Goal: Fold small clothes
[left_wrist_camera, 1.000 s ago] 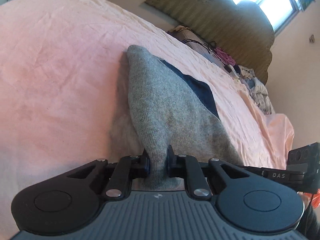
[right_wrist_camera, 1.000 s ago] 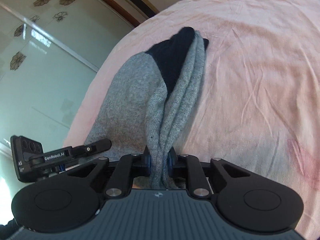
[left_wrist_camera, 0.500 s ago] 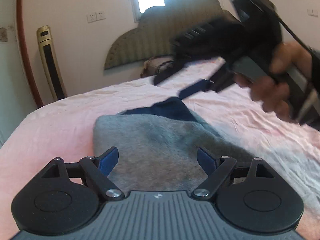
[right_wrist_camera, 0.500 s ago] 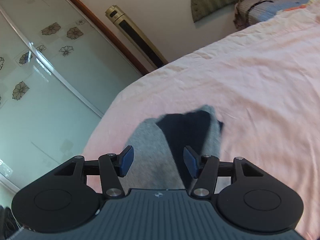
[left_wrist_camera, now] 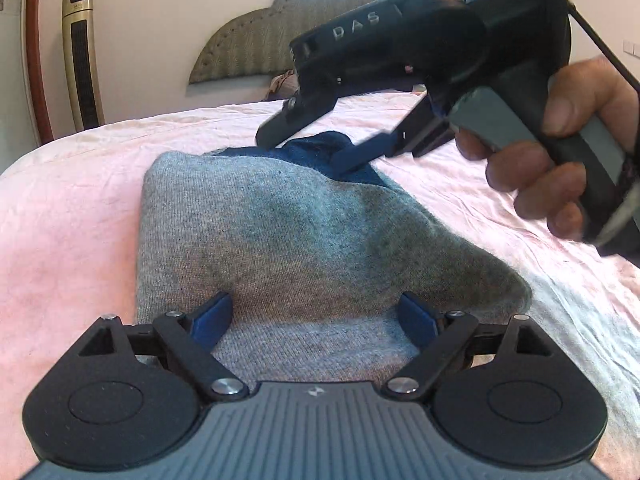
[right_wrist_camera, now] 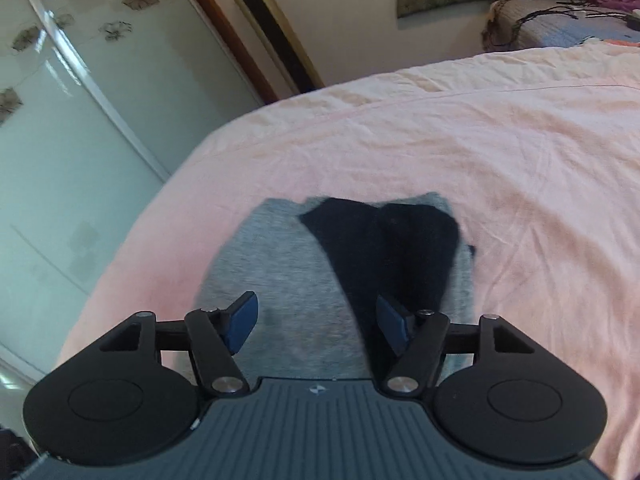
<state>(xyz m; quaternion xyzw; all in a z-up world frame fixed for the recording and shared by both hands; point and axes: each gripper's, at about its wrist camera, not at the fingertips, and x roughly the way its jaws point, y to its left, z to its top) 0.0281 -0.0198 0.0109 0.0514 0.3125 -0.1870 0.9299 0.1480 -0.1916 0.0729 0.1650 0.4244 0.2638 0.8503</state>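
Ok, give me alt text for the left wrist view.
A grey knitted garment with a dark blue patch lies folded on a pink bedsheet, framed by the open left gripper, whose jaws have just been opening. A hand holds the right gripper above the garment's far end.

The right gripper (right_wrist_camera: 316, 322), jaws just opened and holding nothing, hovers at six o'clock over a grey and navy garment (right_wrist_camera: 296, 264); pink sheet (right_wrist_camera: 520, 168) all around it.
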